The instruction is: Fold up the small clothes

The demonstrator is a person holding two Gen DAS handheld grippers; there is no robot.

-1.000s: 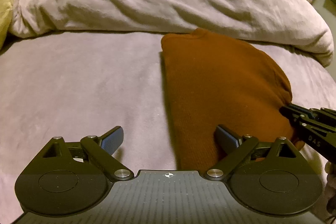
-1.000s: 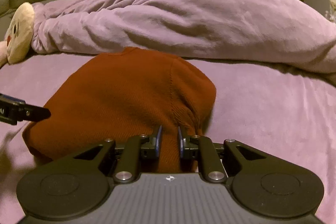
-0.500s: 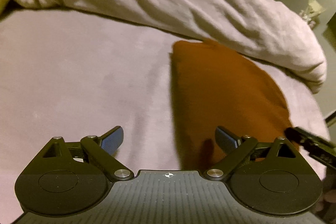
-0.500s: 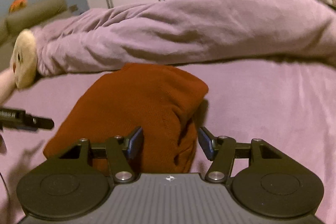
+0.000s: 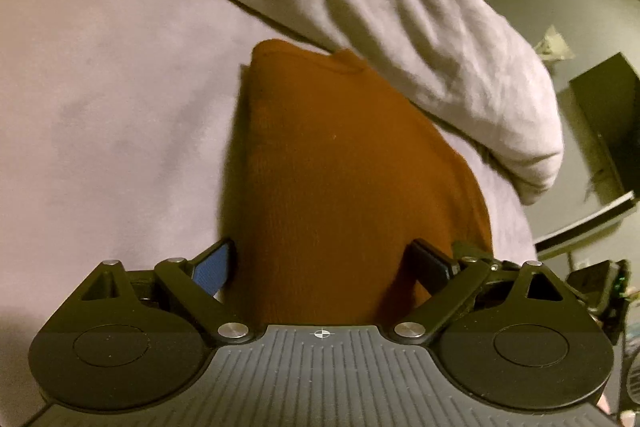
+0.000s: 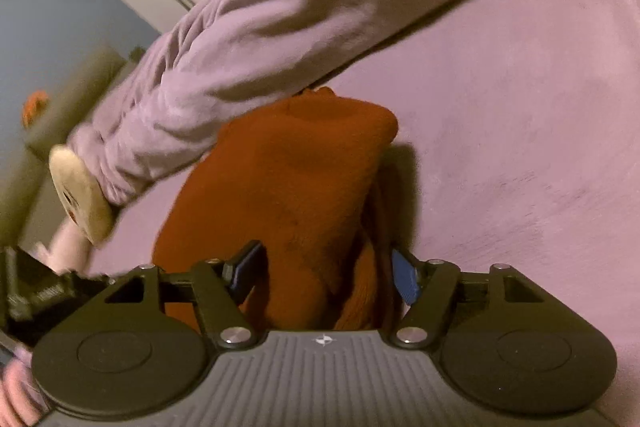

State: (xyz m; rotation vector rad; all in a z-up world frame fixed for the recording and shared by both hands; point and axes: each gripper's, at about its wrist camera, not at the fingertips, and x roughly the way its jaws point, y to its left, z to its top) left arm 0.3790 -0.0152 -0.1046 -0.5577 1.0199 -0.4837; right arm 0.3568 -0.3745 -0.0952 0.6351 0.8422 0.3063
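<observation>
Here, a folded rust-brown garment (image 5: 344,179) lies on the mauve bedsheet (image 5: 100,99), against the bunched duvet (image 5: 400,19). Left gripper (image 5: 326,263) spread wide; right gripper (image 6: 324,271) opening; neither grips the fabric between its fingers.

The bedsheet (image 5: 100,99) lies bare and flat to the left of the folded rust sweater (image 5: 340,167) — open passage there for a gripper. On the other side, the right wrist view shows an equally bare stretch of sheet (image 6: 520,147). Behind the sweater the bunched duvet (image 5: 400,27) runs across the bed as a soft ridge, touching or just overlapping the sweater's far edge — the blur makes that unclear. A plush toy (image 6: 80,195) sits at the duvet's end, apart from the sweater.
</observation>
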